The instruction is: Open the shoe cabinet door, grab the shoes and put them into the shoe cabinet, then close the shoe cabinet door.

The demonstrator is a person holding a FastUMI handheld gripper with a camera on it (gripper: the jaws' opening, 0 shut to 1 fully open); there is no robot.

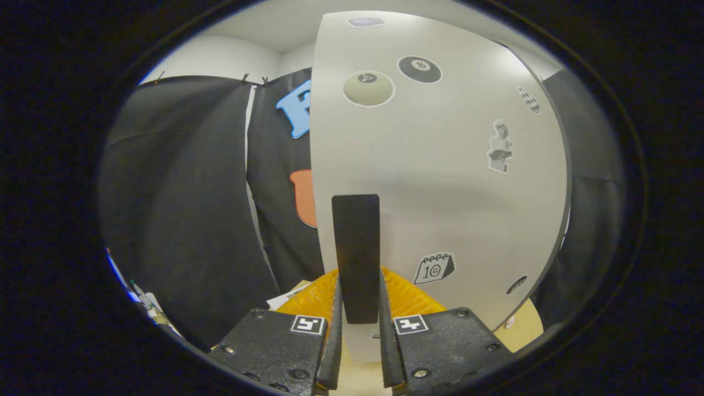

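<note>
With both fingers pressed against the flat sides of the black door handle point(356, 256), the gripper point(357, 341) is nearly closed and has the handle pinched firmly, probably so the person can swing the panel on its hinges. That handle stands upright near the left edge of the white shoe cabinet door point(440, 165), which carries billiard-ball stickers point(419, 69) and a calendar sticker point(434, 268). Something ridged and orange point(410, 300) lies low behind the fingers; whether it is a shoe cannot be told.
</note>
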